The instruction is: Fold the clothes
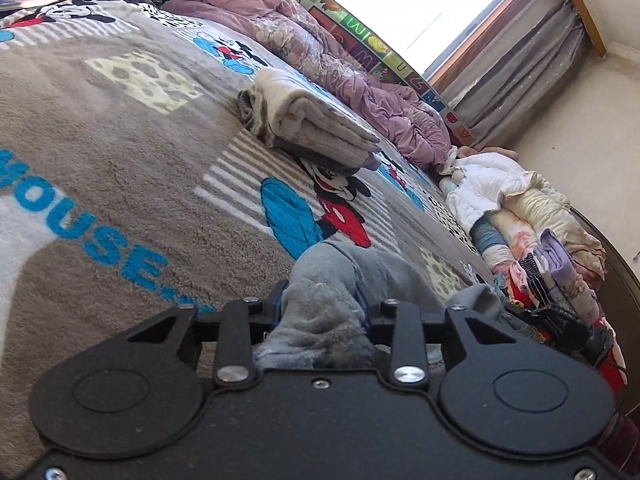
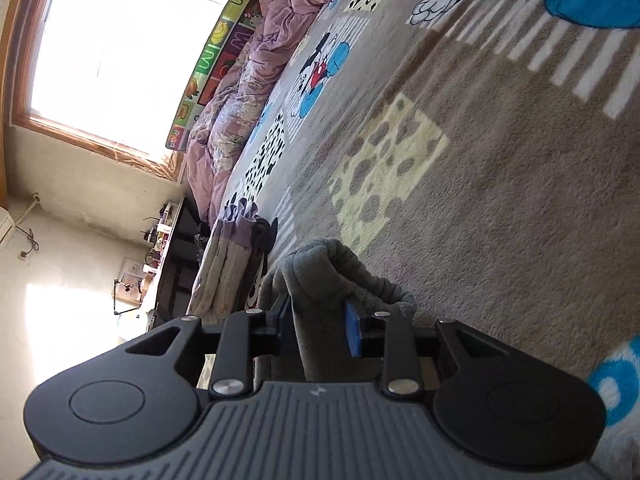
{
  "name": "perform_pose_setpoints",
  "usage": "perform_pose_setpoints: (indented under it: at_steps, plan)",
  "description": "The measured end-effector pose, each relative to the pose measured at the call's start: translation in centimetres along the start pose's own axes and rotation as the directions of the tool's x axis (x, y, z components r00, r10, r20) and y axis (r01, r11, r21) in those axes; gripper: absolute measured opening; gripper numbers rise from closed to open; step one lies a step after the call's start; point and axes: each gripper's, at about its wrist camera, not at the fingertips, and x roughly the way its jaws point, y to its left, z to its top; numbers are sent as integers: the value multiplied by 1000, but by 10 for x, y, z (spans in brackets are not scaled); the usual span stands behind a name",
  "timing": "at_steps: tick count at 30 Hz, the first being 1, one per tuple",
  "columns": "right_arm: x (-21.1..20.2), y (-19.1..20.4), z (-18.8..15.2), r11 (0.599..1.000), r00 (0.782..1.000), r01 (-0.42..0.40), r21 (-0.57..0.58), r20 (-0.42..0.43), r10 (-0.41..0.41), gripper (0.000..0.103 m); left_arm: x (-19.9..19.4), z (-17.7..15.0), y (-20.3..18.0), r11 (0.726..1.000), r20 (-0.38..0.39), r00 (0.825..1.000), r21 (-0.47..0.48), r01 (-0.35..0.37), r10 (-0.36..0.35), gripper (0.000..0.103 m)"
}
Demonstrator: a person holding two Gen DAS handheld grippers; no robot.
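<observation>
On blanket (image 1: pixel 120 128), both hand-held grippers clamp grey garment (image 1: pixel 320 300).

left hand-held gripper (image 1: pixel 323 312) clamped, right hand-held gripper (image 2: pixel 320 330) clamped, both angled down

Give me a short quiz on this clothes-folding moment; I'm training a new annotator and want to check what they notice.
1. True or false: the left gripper has grey fabric between its fingers.
2. What lies folded on the bed cover beyond the left gripper? A) a cream and grey blanket B) a pair of jeans C) a red towel
3. Fill in: the right gripper holds a bunch of the ____ garment.

Key
1. True: the grey garment is bunched between them.
2. A: the folded blanket sits in front of the crumpled purple quilt.
3. grey
</observation>
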Motion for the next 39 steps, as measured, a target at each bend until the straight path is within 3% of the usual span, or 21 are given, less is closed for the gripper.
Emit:
perform_pose_setpoints:
  at_steps: [1,2,5,6,7,10,12,15,18,21,22,25,28,29,30,32,36,39]
  plan:
    - [-4,-1,-2,1000,1000,2,-2,5,-2,50,2,0,0,1000,9,1000,11,-20,20,31]
    - [-9,-2,-4,1000,1000,5,-9,9,-5,54,4,0,-1,999,14,999,14,-38,38,31]
    - [-24,10,-13,985,999,43,-166,-11,-45,54,7,-1,-2,996,37,996,34,-84,83,34]
    - [-32,19,-18,964,998,56,-259,-16,-63,54,4,0,-7,990,57,991,66,-124,121,46]
    - [-40,27,-23,937,997,65,-343,-16,-75,55,-1,1,-13,980,82,983,100,-173,165,49]
    - [-67,52,-39,820,995,77,-567,-8,-100,57,-26,3,-29,950,168,967,216,-226,192,54]
    - [-90,72,-51,699,994,87,-710,19,-104,59,-46,-1,-39,924,223,956,287,-254,193,54]
    - [-120,89,-70,539,994,96,-837,58,-88,61,-73,-19,-53,880,243,956,402,-254,164,56]
    - [-147,101,-90,375,994,104,-921,81,-75,65,-93,-46,-74,783,238,962,569,-253,138,57]
    - [-163,96,-115,247,993,92,-965,70,-95,65,-99,-80,-87,643,212,966,721,-257,149,57]
    - [-165,94,-122,222,993,81,-972,58,-106,65,-99,-91,-90,592,203,967,764,-256,157,57]
    - [-167,85,-146,134,988,50,-990,29,-151,61,-88,-125,-91,417,194,954,866,-276,228,57]
    - [-165,74,-167,1,976,39,-999,37,-215,58,-72,-148,-87,246,204,937,929,-277,282,57]
    - [-165,71,-172,-37,971,36,-999,44,-236,55,-65,-153,-85,190,211,930,942,-275,301,57]
    - [-164,67,-180,-74,966,36,-997,53,-254,55,-57,-160,-82,105,226,917,956,-274,329,57]
    - [-166,61,-197,-145,960,38,-989,76,-271,55,-45,-165,-77,6,259,896,960,-280,360,56]
    - [-157,45,-213,-274,935,41,-961,133,-328,55,-33,-162,-66,-55,272,888,961,-271,371,48]
    - [-144,27,-219,-375,904,58,-925,208,-374,55,-25,-162,-58,-93,292,883,956,-278,366,48]
